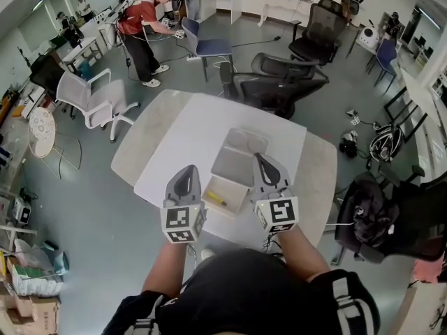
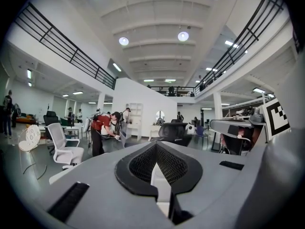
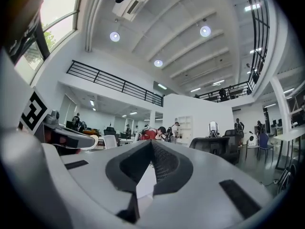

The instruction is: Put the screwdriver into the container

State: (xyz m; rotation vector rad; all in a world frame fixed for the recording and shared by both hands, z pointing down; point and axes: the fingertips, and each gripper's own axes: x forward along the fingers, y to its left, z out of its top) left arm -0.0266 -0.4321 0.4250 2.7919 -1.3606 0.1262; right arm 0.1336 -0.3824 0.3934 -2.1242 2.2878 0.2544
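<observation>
A small clear container stands open on the white table, near its front edge. A yellow-handled screwdriver lies inside it, at the left. The container's lid lies flat behind it. My left gripper hovers just left of the container and my right gripper just right of it. Both are shut with nothing held. In the left gripper view the left gripper points out over the room, and so does the right gripper in its own view. Neither gripper view shows the table.
Black office chairs stand behind the table and a white chair to its left. A blue chair and a person in a red top are farther back. Bags and another black chair sit at the right.
</observation>
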